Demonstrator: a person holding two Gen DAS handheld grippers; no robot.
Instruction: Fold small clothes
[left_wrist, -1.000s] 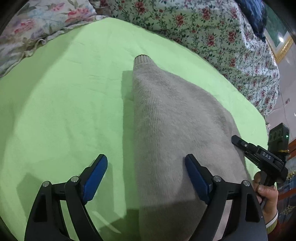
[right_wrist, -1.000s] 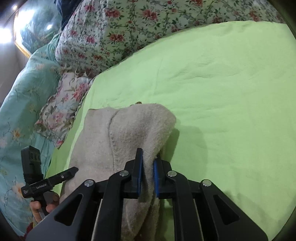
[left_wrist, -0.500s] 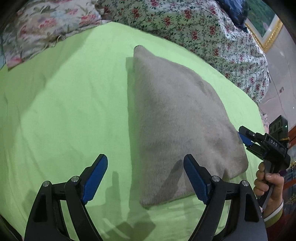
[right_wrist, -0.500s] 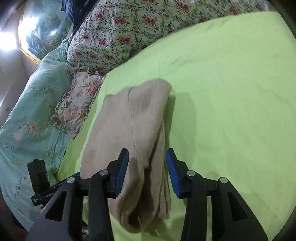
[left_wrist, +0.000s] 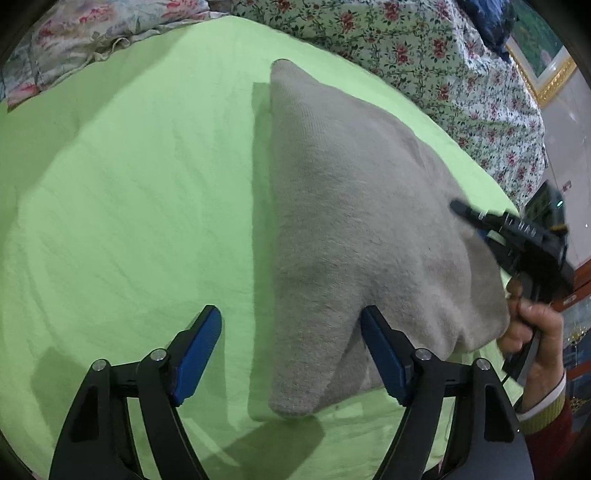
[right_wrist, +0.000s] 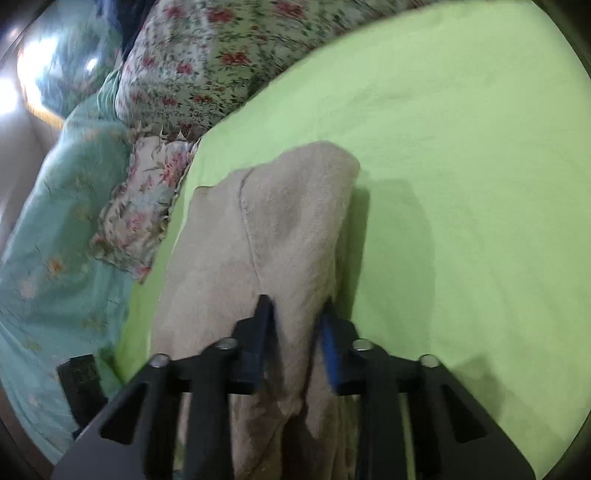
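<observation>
A: Where's the garment?

B: The beige sweater (left_wrist: 354, 229) lies folded lengthwise on the green sheet (left_wrist: 129, 221), its narrow end toward the flowered quilt (left_wrist: 424, 55). The right gripper (right_wrist: 295, 325) is closing on a thick bunch of cloth at the sweater's near edge; the knit already fills the gap between its jaws.

A: And the left gripper (left_wrist: 291, 354)?

B: Jaws wide apart but narrowing, straddling the sweater's near corner and holding nothing. I'd say it should bite all the layers there, not only the top one.

A: How to do the fold well?

B: Probably lift both near corners level and carry them toward the narrow end, so the edges line up.

A: Room to move?

B: Plenty of bare sheet left of the sweater. Its right edge runs close to the sheet's border, next to the teal blanket (right_wrist: 55, 221), so keep the fold from drifting that way.
</observation>
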